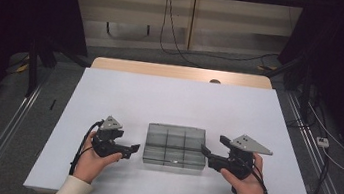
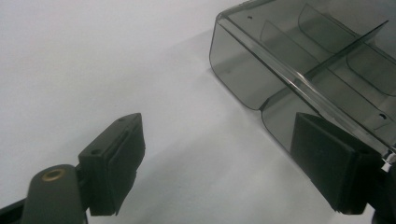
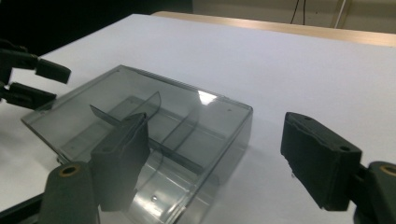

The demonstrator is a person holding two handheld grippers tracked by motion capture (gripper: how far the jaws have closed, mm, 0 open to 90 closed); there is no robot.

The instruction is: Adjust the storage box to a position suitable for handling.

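One smoky clear plastic box [image 1: 174, 146] on the table, lidded, divided inside into six compartments, three across and two deep; one white table top [image 1: 174, 102] under it; two hand-held grippers, the left gripper [image 1: 128, 150] beside the box's left edge, the right gripper [image 1: 209, 153] beside its right edge; two black jaws on each, four in all, standing apart; two grey three-cornered plates, one on top of each gripper; two hands, two pale sleeves.
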